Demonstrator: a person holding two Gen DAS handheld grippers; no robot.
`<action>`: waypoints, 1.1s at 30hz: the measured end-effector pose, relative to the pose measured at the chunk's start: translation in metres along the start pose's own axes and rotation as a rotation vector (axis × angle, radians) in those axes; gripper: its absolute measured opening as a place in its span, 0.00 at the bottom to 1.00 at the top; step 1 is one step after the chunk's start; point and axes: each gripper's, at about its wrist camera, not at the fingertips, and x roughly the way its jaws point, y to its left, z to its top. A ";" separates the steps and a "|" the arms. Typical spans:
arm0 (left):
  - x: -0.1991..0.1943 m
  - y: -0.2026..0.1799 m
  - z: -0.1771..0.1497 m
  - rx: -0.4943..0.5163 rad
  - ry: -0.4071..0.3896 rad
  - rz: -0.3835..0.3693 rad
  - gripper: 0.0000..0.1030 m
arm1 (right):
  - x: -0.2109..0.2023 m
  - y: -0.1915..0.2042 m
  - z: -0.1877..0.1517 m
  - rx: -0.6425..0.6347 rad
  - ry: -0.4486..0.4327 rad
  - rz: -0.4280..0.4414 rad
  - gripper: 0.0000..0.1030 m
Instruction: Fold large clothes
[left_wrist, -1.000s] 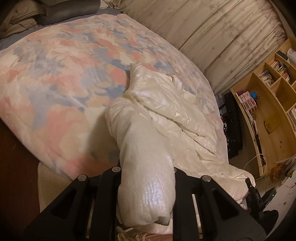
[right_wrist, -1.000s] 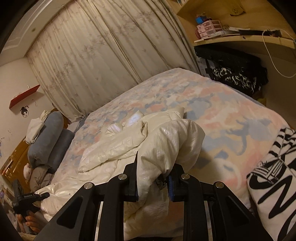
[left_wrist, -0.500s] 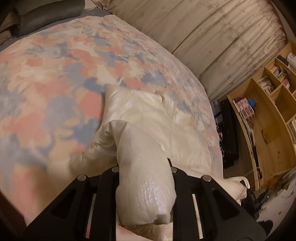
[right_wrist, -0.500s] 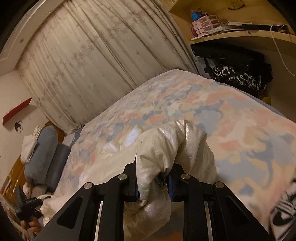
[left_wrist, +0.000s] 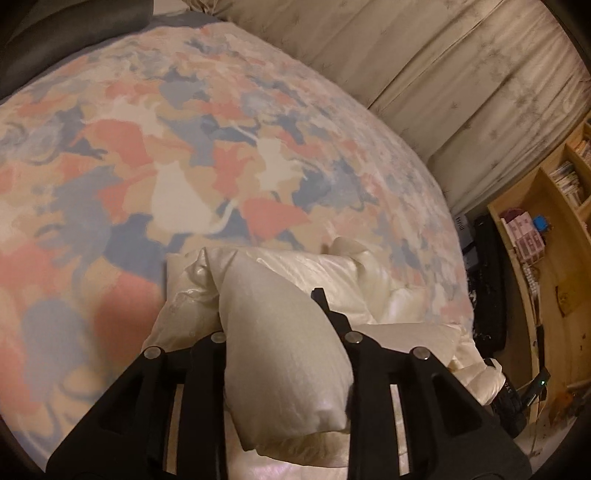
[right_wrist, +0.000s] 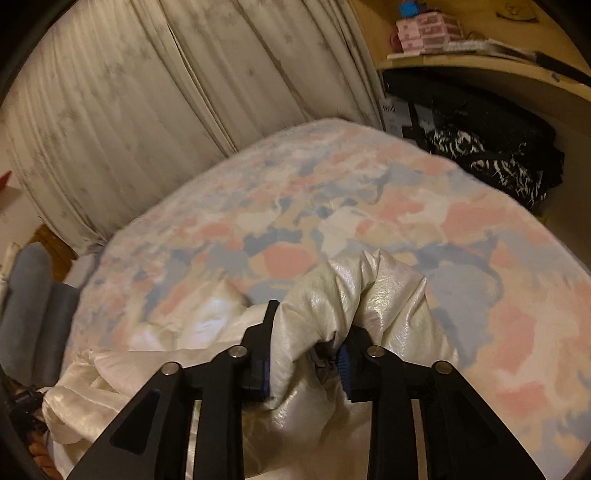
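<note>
The bed (left_wrist: 192, 147) with its patchwork quilt fills both views, curtains (right_wrist: 147, 92) behind it from 10 to 1 o'clock in the right view. The cream padded coat (left_wrist: 332, 273) lies across the near half of the bed, at 6 o'clock in both views, its bulk bunched and doubled over itself. I judge the fold to be midway: one end has been carried over the body, but the layers are lumpy, nothing is squared or smoothed, and further folds remain.

Against the earlier frames, the coat was spread longer toward the bed's middle with more of it showing; now both cameras sit further over the quilt, and only a short hump of coat shows ahead of the fingers.

The left gripper (left_wrist: 284, 332) has a thick wad of coat between its jaws, which have just been opening; fabric touches both fingers. The right gripper (right_wrist: 306, 347) likewise straddles a puffy fold, its jaws also having just been opening, the blue pads (right_wrist: 342, 363) touching the fabric.
</note>
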 end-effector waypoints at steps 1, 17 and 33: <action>0.009 0.003 0.005 -0.008 0.017 -0.005 0.30 | 0.012 -0.001 0.003 0.011 0.009 0.008 0.39; -0.014 -0.002 0.020 0.118 -0.036 -0.073 0.78 | -0.014 -0.030 0.019 -0.032 -0.055 0.201 0.93; 0.069 0.023 0.024 0.337 0.097 0.024 0.78 | 0.117 -0.067 0.018 -0.101 0.234 0.177 0.95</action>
